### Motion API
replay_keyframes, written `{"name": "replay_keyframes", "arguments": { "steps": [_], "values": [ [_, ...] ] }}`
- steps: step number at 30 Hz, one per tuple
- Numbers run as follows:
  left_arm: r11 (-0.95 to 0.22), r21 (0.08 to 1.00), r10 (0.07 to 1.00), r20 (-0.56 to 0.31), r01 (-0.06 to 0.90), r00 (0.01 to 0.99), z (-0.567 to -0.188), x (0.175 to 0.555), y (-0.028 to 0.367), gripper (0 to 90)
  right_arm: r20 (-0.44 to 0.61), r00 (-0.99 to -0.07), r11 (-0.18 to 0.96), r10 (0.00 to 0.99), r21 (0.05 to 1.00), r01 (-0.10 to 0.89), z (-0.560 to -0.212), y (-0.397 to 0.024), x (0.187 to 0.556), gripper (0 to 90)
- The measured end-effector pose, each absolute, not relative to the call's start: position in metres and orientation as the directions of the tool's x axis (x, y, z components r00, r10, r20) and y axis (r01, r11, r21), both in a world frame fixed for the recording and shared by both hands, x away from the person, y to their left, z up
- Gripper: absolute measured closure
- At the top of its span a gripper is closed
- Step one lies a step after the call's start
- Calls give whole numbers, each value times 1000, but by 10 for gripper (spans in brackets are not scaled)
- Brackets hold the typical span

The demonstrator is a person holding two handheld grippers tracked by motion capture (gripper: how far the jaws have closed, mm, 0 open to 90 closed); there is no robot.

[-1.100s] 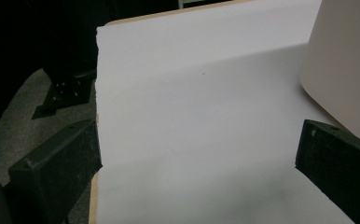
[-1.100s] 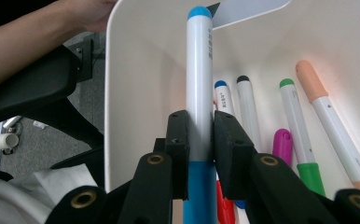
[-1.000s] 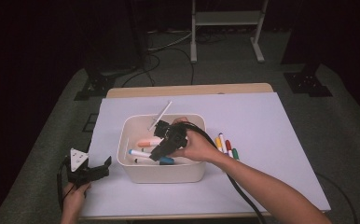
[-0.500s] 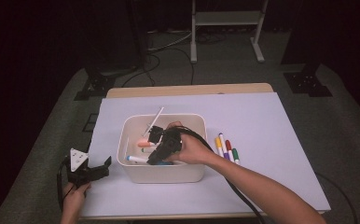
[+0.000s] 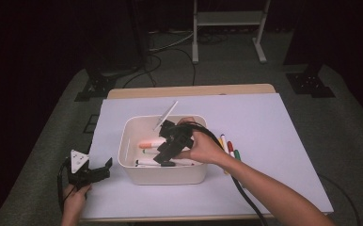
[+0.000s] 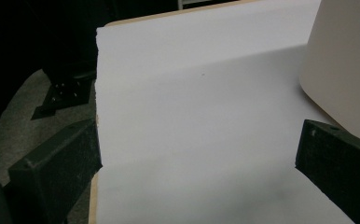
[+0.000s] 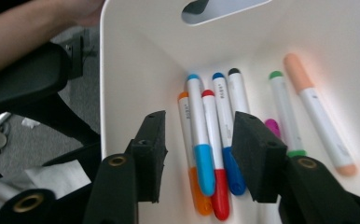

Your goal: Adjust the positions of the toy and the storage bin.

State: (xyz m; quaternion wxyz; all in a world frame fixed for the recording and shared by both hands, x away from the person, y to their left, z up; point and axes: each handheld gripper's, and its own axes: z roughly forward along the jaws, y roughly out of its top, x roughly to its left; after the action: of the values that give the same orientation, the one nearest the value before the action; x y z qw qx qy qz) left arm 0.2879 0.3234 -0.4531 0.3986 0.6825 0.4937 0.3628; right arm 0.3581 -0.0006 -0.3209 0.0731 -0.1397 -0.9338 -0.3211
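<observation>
1. Right gripper view looks straight down into the white bin (image 7: 136,60), where the right gripper (image 7: 201,156) hangs with its jaws parted and nothing between the pads; they have just been opening, so my guess is a marker has been let go among the others
2. Under those jaws lie the markers in the bin (image 7: 211,140): orange, light blue, red, dark blue and a black-capped one in a bundle against the wall, with a green-capped pen and a peach-capped one off to the side
3. To finish this drop well, I'd lift the gripper straight up and out, keeping the pads clear of the bundle and the bin wall, so nothing gets dragged or tipped
4. From the high view, the right gripper (image 5: 163,151) sits inside the bin (image 5: 161,175), and the loose markers (image 5: 230,148) wait on the table (image 5: 288,141) just beside the bin's right side, close to the person's wrist
5. The next pick looks best taken across a marker's barrel near its middle, one at a time
6. The left gripper (image 5: 103,169) rests released on the table to the left of the bin, holding nothing; it could steady the bin if it slides
</observation>
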Motion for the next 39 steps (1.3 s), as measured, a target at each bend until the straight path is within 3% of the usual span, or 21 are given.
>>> {"name": "replay_keyframes", "arguments": {
  "steps": [10,24,39],
  "values": [
    [-200,900,963,107,388,249,-453,288,323,0,235,-924,658,301,650,379,-297,-62,360,447],
    [-209,898,961,115,388,251,-453,288,323,0,214,-887,574,410,695,433,-285,-131,352,416],
    [-210,898,961,117,386,250,-453,288,322,0,228,-817,494,530,700,516,-306,-200,345,402]
  ]
}}
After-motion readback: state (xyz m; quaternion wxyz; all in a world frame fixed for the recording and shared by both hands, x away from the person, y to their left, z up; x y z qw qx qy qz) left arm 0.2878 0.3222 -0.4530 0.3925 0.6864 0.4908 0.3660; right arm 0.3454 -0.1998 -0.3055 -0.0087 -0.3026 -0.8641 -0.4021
